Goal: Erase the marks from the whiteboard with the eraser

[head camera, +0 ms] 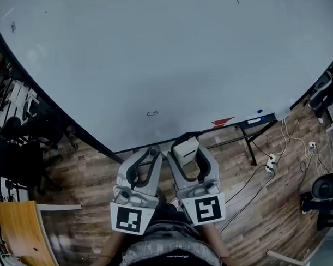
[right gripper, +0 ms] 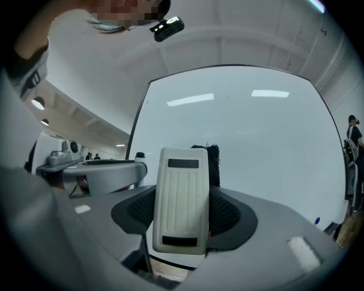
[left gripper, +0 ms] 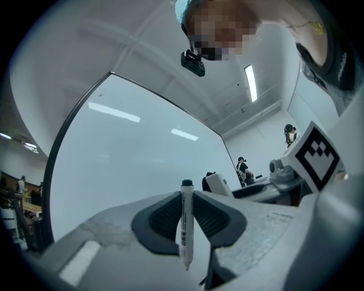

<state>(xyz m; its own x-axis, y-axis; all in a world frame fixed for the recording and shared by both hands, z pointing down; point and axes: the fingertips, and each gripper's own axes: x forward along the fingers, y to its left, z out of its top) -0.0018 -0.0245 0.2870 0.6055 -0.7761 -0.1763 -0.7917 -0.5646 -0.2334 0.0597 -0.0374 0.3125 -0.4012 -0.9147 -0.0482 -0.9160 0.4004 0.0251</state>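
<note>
The right hand-held gripper (head camera: pixel 187 142) was pinched on the eraser (right gripper: pixel 181 199), gripping its two long sides so the dark felt pointed ahead, toward the whiteboard (head camera: pixel 164 59); that probably left the wiping face free. The eraser's near face was a cream plastic back, ribbed lengthwise, with a dark slot at each end. The left hand-held gripper (left gripper: pixel 186 213) was pressed onto a white marker (left gripper: pixel 185 227), held upright with its dark cap on top. One small oval mark (head camera: pixel 151 113) lay ahead of both, apart from the eraser, so wiping looked not yet begun.
</note>
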